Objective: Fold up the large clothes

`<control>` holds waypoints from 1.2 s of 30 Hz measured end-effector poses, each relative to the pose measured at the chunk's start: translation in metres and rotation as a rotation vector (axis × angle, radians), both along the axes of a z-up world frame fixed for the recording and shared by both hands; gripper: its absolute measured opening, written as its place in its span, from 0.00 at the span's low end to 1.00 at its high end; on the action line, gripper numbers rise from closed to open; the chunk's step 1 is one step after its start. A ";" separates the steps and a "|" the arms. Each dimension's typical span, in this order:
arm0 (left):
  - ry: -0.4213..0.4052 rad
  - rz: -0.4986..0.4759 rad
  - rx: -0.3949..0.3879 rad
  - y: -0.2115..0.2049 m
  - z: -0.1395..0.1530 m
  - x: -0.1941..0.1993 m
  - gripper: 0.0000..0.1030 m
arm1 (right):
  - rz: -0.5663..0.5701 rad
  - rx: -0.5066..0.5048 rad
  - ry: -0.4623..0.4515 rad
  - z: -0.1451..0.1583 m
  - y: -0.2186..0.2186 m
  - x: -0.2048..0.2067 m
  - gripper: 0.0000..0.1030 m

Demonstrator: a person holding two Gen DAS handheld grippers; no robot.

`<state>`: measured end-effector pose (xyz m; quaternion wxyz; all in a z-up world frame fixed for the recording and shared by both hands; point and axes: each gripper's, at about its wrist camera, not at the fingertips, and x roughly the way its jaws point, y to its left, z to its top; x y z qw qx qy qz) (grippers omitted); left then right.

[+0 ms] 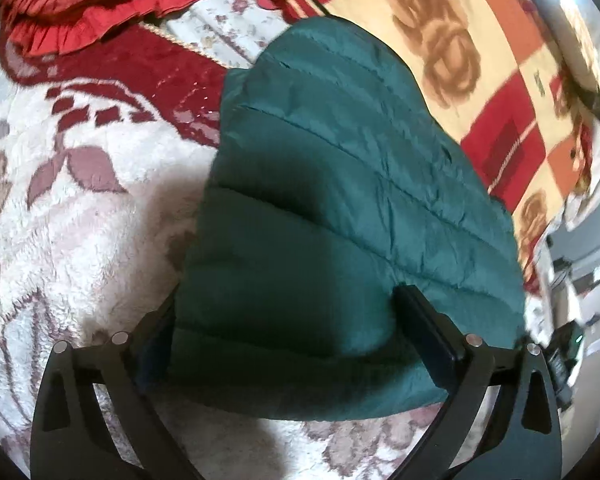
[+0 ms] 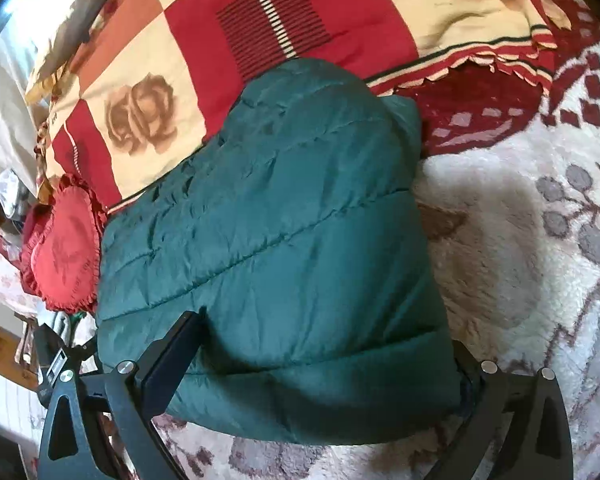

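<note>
A dark green quilted puffer jacket [image 1: 340, 184] lies folded into a thick bundle on a white fleece blanket with maroon flowers [image 1: 80, 208]. My left gripper [image 1: 288, 312] grips the bundle's near edge, one finger [image 1: 428, 328] on top and the other hidden under the fabric. In the right wrist view the same jacket [image 2: 292, 216] fills the middle. My right gripper [image 2: 320, 340] holds its near edge the same way, one finger [image 2: 172, 352] on top, the other at the jacket's right side, mostly hidden.
A red, cream and orange rose-print quilt [image 2: 228, 40] lies behind the jacket, also in the left wrist view [image 1: 460, 52]. A red frilled cushion [image 2: 66, 256] sits at the jacket's left; another red frilled cushion [image 1: 80, 4] lies at the far left.
</note>
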<state>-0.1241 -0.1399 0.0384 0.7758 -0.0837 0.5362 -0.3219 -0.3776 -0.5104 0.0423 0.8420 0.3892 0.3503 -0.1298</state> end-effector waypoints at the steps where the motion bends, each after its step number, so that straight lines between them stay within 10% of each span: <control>1: -0.004 -0.004 -0.002 0.001 0.001 -0.001 0.91 | -0.005 -0.002 -0.004 0.001 0.000 -0.002 0.78; 6: -0.047 -0.014 -0.026 0.011 0.017 -0.013 0.55 | -0.011 -0.054 -0.042 0.022 0.006 -0.015 0.41; 13: -0.099 -0.068 -0.084 0.033 0.050 -0.040 0.40 | 0.035 -0.061 -0.102 0.053 0.023 -0.045 0.34; 24: -0.037 -0.153 -0.066 0.096 0.049 -0.126 0.41 | 0.077 0.030 -0.068 0.058 0.065 -0.137 0.34; 26: -0.038 -0.139 -0.026 0.096 0.040 -0.132 0.43 | 0.070 -0.009 -0.009 0.050 0.069 -0.138 0.41; 28: -0.051 -0.113 0.012 0.094 0.034 -0.135 0.54 | 0.035 -0.085 0.080 0.041 0.070 -0.136 0.72; 36: -0.178 0.015 0.127 0.100 0.062 -0.161 0.63 | -0.040 -0.293 0.181 0.072 0.087 -0.152 0.76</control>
